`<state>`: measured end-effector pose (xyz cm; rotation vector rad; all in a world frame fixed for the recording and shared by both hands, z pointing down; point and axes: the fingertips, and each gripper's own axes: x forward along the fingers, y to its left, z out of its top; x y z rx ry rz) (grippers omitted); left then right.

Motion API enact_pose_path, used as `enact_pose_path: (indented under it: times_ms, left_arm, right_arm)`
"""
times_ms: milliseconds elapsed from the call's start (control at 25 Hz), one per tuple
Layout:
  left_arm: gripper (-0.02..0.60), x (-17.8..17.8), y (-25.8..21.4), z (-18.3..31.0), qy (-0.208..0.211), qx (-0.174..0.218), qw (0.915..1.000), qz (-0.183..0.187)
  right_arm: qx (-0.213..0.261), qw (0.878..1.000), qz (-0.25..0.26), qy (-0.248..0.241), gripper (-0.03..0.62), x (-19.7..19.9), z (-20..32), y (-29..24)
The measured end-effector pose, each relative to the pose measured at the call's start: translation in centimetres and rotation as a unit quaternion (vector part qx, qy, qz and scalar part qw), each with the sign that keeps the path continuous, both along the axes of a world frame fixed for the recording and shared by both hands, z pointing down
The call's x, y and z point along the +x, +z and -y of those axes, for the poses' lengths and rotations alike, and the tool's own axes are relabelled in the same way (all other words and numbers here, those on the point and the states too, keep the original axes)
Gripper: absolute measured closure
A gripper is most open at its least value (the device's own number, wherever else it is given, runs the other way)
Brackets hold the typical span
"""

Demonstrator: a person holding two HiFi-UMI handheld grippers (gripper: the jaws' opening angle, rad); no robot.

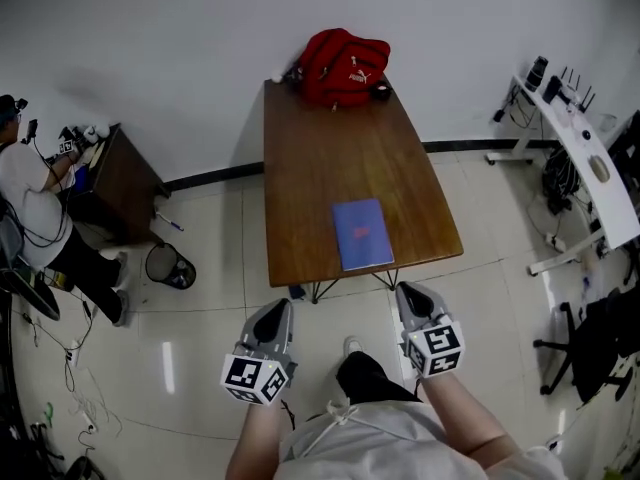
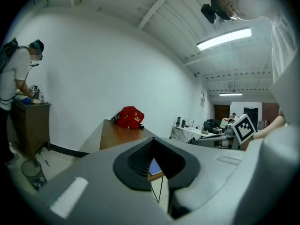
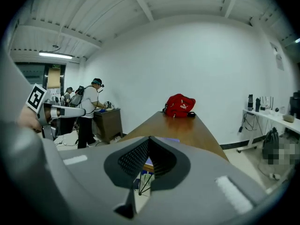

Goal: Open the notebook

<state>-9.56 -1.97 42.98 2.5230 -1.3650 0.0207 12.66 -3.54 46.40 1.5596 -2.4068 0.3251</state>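
Left tongs (image 1: 276, 314) and right tongs (image 1: 409, 296), both closed and empty, hover off the desk's (image 1: 330, 158) near edge, where the blue notebook (image 1: 362, 234) lies shut.

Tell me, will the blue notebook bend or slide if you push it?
The blue notebook looks thin and lies flat, so it probably bends a little and feels light. The wooden table looks smooth and shiny, so a push would likely slide it, not tip it.
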Motion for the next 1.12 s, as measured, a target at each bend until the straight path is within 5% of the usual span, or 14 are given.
enact_pose_path:
  times_ms: [360, 440, 520, 880, 1120]
  left_arm:
    - [0.586, 3.5, 4.7, 11.9, -0.007, -0.060, 0.9981, 0.005]
    - [0.586, 4.0, 6.2, 13.9, -0.007, -0.077, 0.9970, 0.006]
    - [0.586, 4.1, 7.6, 15.4, -0.008, -0.092, 0.9957, 0.010]
    - [0.586, 3.9, 11.3, 19.7, -0.025, -0.130, 0.9910, 0.023]
    - [0.586, 4.0, 12.6, 20.2, -0.026, -0.144, 0.9889, 0.024]
  right_arm:
    - [-0.092, 0.996, -0.007, -0.018, 0.586, 2.1, 13.2, 7.0]
    - [-0.122, 0.992, -0.004, -0.015, 0.492, 2.6, 15.3, 9.4]
    - [-0.149, 0.989, 0.001, -0.013, 0.491, 3.0, 16.8, 11.7]
    - [-0.230, 0.973, 0.004, 0.007, 0.493, 4.0, 20.4, 18.6]
    - [-0.242, 0.970, -0.039, -0.010, 0.559, 3.8, 20.1, 19.7]
